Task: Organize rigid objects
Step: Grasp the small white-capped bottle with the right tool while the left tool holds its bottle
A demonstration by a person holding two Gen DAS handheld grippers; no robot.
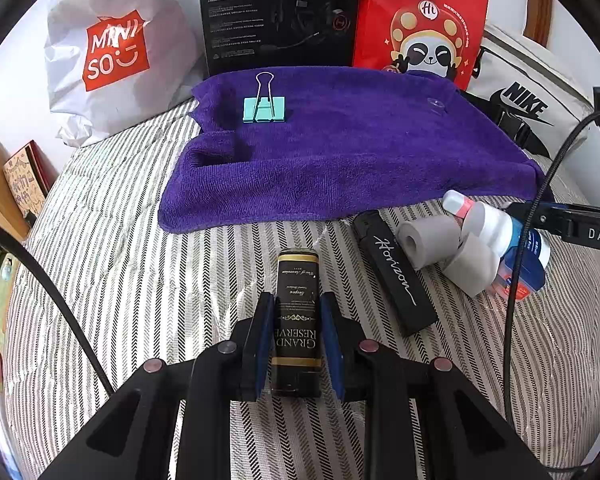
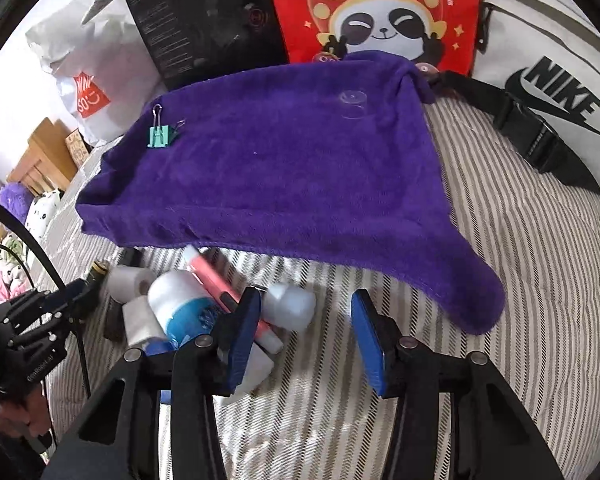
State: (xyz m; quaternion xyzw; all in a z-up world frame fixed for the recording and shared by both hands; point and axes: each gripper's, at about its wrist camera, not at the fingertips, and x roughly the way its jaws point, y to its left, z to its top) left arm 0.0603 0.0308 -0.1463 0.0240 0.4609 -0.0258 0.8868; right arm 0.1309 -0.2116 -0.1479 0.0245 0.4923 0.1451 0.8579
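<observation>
My left gripper [image 1: 296, 300] is shut on a black and gold "Grand Reserve" bottle [image 1: 296, 320], held over the striped bedding. A purple towel [image 1: 332, 148] lies ahead with a teal binder clip [image 1: 264, 106] and a clear suction cup [image 1: 436, 105] on it. To the right lie a black "Horizon" box [image 1: 396, 276], grey foam rolls [image 1: 428, 240] and a white and blue bottle [image 1: 512, 240]. My right gripper [image 2: 306, 304] is open over the bedding beside a small white bottle [image 2: 290, 306], a pink tube [image 2: 220, 284] and the blue bottle [image 2: 184, 308]. The towel [image 2: 284, 160] and the clip [image 2: 159, 136] lie beyond.
A white Miniso bag [image 1: 112, 52], a black box [image 1: 280, 12], a red panda bag [image 1: 420, 20] and a white Nike bag [image 1: 532, 100] line the back. Books [image 1: 20, 184] stand at the left. Black cables cross both views.
</observation>
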